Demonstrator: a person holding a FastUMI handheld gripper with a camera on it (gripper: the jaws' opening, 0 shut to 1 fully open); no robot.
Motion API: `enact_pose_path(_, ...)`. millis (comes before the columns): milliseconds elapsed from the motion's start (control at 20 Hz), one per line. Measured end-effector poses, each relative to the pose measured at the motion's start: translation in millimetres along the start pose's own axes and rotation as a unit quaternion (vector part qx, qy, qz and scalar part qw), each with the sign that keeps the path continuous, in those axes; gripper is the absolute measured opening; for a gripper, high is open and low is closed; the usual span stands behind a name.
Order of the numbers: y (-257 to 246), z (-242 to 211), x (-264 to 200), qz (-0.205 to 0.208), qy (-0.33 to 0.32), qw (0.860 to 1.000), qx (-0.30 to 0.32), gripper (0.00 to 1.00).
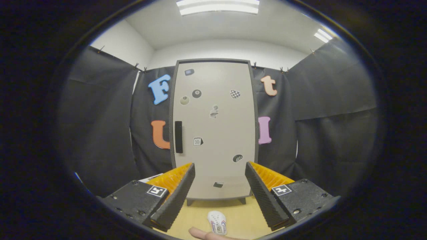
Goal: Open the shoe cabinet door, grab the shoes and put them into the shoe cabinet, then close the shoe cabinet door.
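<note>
A tall light-grey shoe cabinet (213, 126) stands straight ahead, beyond the fingers, its door shut. A dark vertical handle (178, 136) sits on the door's left side, and several small stickers dot the door. A white shoe (217, 223) lies on the wooden floor in front of the cabinet, low between the two fingers. My gripper (220, 168) is open, its fingers spread wide with nothing between them, well back from the cabinet.
Black cloth walls flank the cabinet on both sides. The floor (240, 213) is light wood. A fingertip of a person's hand (203, 234) shows just below the shoe. Something white (151, 178) lies on the floor left of the cabinet, behind the left finger.
</note>
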State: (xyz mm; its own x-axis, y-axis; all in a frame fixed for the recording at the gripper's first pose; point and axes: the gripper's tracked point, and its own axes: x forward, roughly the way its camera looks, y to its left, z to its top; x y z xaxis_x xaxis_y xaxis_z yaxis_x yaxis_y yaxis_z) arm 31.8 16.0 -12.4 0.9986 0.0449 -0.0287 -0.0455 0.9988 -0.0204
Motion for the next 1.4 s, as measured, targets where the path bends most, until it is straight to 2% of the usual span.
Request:
enact_pose_path(100,5.2,-0.6,15.6,0.006,0.003,1.0,-0.001,0.99)
enact_pose_path(250,28.9,4.2,46.4,0.044,0.002,0.999,0.01,0.99)
enact_pose_path(550,75.0,13.5,119.2,0.078,0.014,0.997,0.006,0.99)
enact_pose_path(700,99.7,29.2,154.5,0.084,-0.018,0.996,-0.014,0.99)
enact_pose_path(850,122.0,22.5,187.5,0.086,-0.011,0.996,-0.03,0.99)
enact_pose_path(950,135.4,16.9,210.6,0.094,0.007,0.995,-0.022,0.98)
enact_pose_path(1150,139.8,18.0,250.6,0.077,0.017,0.997,-0.002,0.97)
enact_pose_path(1250,149.5,17.1,258.1,0.092,0.025,0.995,0.004,0.87)
enact_pose_path(1350,153.0,14.9,264.8,0.089,0.027,0.996,0.0,0.66)
enact_pose_path(1400,153.7,15.1,268.0,0.087,0.025,0.996,0.003,0.61)
